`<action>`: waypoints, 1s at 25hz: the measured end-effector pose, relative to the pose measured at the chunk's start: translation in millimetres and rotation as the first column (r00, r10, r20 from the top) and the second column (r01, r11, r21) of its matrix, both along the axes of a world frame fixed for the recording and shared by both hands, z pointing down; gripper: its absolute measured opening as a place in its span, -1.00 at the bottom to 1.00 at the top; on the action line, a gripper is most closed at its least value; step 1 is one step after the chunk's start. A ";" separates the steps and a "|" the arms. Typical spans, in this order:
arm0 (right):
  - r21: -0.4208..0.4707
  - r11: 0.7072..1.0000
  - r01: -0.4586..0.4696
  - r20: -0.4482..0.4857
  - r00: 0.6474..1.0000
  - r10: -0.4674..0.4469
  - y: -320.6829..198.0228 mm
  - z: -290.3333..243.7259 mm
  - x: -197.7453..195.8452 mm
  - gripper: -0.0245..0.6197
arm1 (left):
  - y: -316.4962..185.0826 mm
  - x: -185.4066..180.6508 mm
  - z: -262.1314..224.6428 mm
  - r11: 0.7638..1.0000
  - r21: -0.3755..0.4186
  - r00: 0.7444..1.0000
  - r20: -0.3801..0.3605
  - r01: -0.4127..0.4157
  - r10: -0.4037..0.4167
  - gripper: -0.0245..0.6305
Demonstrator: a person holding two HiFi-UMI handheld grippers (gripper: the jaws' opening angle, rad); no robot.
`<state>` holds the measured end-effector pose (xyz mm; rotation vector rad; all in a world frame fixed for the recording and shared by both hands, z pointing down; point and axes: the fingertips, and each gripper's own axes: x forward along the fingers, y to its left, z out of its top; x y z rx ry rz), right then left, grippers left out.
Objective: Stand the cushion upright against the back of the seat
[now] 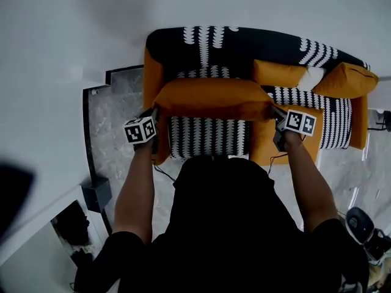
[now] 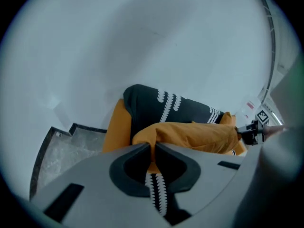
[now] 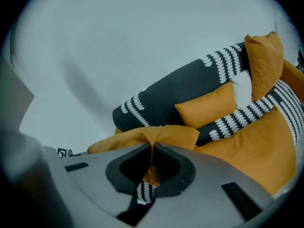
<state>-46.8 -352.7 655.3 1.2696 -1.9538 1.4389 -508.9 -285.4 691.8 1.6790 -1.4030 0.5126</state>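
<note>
A long orange cushion hangs crosswise over the left seat of the sofa, held by its two ends. My left gripper is shut on its left corner, and the left gripper view shows the orange cloth pinched between the jaws. My right gripper is shut on the right corner, where the fabric bunches into the jaws. Behind the cushion is the black backrest with white patterned bands.
Two more orange cushions and a white one lean at the right end of the sofa. An orange armrest bounds the left seat. A dark-edged marble floor step lies left of the sofa, with cables by my feet.
</note>
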 end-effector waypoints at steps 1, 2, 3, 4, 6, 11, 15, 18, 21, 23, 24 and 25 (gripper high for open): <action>0.008 1.000 -0.022 0.002 1.000 0.022 -7.9 1.3 -0.1 -0.79 | -13.2 -0.6 -3.7 1.000 0.014 1.000 0.007 -0.020 0.020 -0.81; 0.017 0.999 -0.041 0.001 0.999 0.041 -16.8 2.2 0.0 -0.79 | -26.1 -0.7 -8.4 0.999 0.029 1.000 0.005 -0.030 0.030 -0.81; 0.025 0.998 -0.055 -0.002 0.998 0.055 -26.3 2.7 0.4 -0.79 | -38.8 -0.3 -14.9 0.998 0.046 1.000 -0.003 -0.031 0.031 -0.81; 0.032 0.997 -0.064 -0.008 0.998 0.065 -36.0 2.6 1.1 -0.79 | -51.1 0.3 -23.0 0.998 0.065 1.000 -0.013 -0.025 0.026 -0.81; 0.043 0.997 -0.069 -0.021 0.997 0.070 -56.3 1.3 1.9 -0.79 | -74.8 0.6 -38.1 0.995 0.099 0.999 -0.034 -0.004 0.007 -0.81; 0.087 0.990 -0.107 0.010 0.994 0.106 -113.2 -6.6 -1.7 -0.79 | -131.3 -2.7 -55.0 0.991 0.132 0.999 -0.048 -0.010 0.017 -0.81; 0.124 0.987 -0.106 -0.005 0.994 0.108 -160.7 -9.2 -8.8 -0.79 | -158.0 -9.1 -57.1 0.991 0.132 0.998 -0.058 -0.016 0.024 -0.81; 0.133 0.988 -0.073 -0.071 0.994 0.083 -191.5 -0.5 -15.0 -0.79 | -174.0 -15.9 -53.3 0.991 0.131 0.997 -0.074 0.011 -0.001 -0.81; 0.105 0.992 -0.066 -0.129 0.988 0.079 -213.8 14.2 -18.4 -0.78 | -193.0 -18.8 -48.1 0.996 0.089 1.000 -0.029 0.009 -0.007 -0.81; 0.083 0.995 -0.055 -0.160 0.985 0.067 -226.8 22.4 -22.4 -0.78 | -200.4 -21.9 -34.9 0.999 0.032 1.000 -0.003 0.015 -0.015 -0.81; 0.078 0.996 -0.048 -0.177 0.982 0.061 -231.8 25.4 -24.5 -0.78 | -202.4 -23.2 -29.3 1.000 0.017 1.000 0.001 0.018 -0.018 -0.81; 0.077 0.996 -0.044 -0.192 0.980 0.059 -235.5 28.0 -25.8 -0.78 | -204.2 -24.0 -25.5 1.000 0.013 1.000 0.002 0.015 -0.015 -0.81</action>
